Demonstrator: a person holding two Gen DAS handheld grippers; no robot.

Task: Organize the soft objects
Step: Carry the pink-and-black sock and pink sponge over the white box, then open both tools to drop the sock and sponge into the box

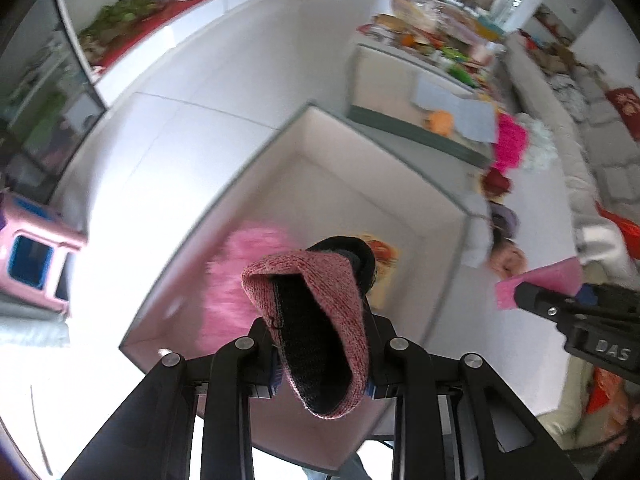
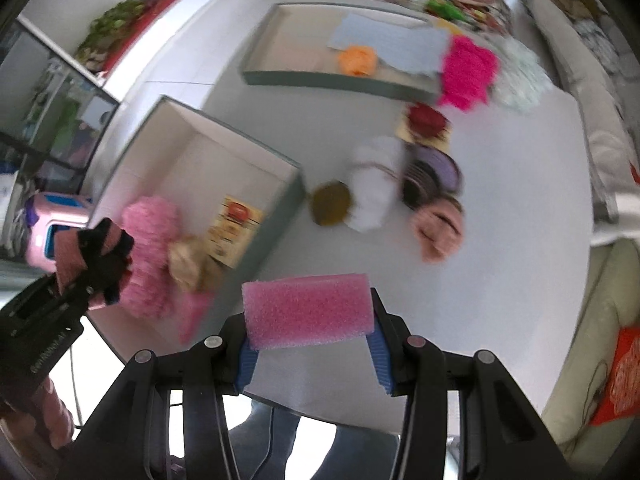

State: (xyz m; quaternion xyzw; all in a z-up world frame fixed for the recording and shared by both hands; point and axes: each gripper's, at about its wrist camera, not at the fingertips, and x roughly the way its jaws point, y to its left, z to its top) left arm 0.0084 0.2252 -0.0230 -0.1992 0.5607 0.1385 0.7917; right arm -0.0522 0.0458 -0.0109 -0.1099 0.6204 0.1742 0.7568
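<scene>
My left gripper is shut on a pink and black knitted sock and hangs over a grey open box. Inside that box lie a fluffy pink toy and a yellow card. A pink foam sponge sits pinched between the blue pads of my right gripper, above the white table. In the right wrist view the left gripper shows at the left, over the same box. In the left wrist view the right gripper with the sponge shows at the right.
A second grey tray at the back holds an orange ball and a grey-blue cloth. Loose on the table lie a magenta fluffy item, a red one, a white one, an olive pad and a pale pink one.
</scene>
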